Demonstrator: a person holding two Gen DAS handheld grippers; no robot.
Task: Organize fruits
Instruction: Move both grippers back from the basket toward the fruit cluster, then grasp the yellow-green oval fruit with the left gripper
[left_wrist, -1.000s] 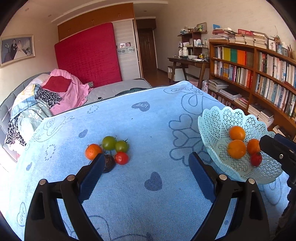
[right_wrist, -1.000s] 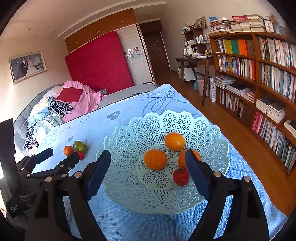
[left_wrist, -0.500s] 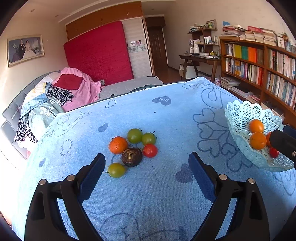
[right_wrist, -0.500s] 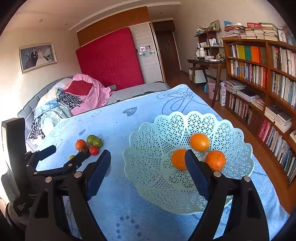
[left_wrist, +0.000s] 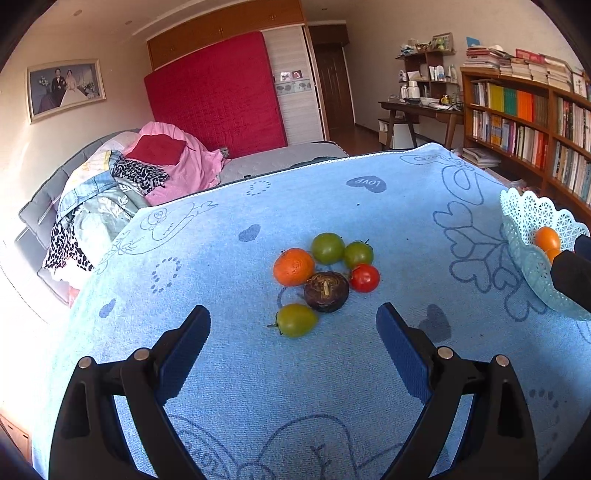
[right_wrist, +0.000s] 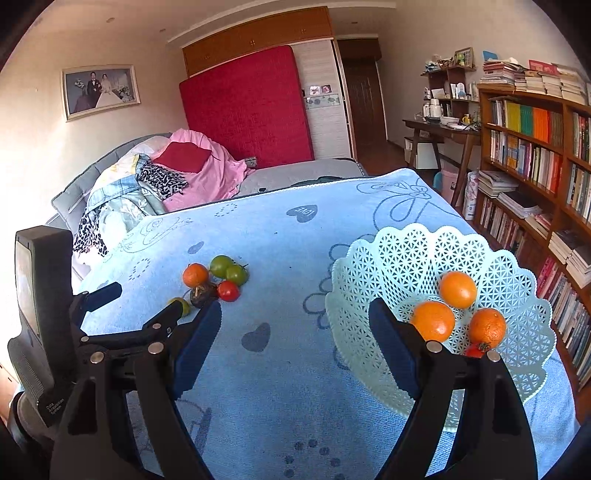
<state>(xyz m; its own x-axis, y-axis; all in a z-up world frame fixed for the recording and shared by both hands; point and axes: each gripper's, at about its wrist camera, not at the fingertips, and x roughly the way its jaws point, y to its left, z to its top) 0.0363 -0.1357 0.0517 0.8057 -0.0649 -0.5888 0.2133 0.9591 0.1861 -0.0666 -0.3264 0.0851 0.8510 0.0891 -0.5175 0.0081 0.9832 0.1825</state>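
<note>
Swung leftward off the lattice basket (right_wrist: 439, 254) since 1 second ago, both views; in the left wrist view, basket now pushed to the far right edge, fruit cluster brought dead ahead of the left gripper (left_wrist: 293, 332); jaws wide apart as before, nothing between the pads.

Ahead of the left gripper, just beyond its fingertips: 1 green tomato (left_wrist: 296, 319) nearest, then the dark brown fruit (left_wrist: 326, 291) touching it behind; farther on, 1 orange (left_wrist: 293, 266) to the left, 1 red tomato (left_wrist: 364, 277) to the right, 2 more green tomatoes (left_wrist: 327, 247) at the back; 6 pieces loose on the blue cloth (left_wrist: 258, 387), packed close together.

Right gripper (right_wrist: 295, 328) likewise spread and empty, now over bare cloth between cluster and basket; basket off to its right, holding 3 oranges (right_wrist: 457, 289) and 1 red tomato (right_wrist: 476, 350) half hidden behind the right finger.

Likely meaning: 4 pieces sorted, 6 left; left side lining up for the next pick, nearest green tomato the easiest target; tight neighbours likely to roll if nudged.
</note>
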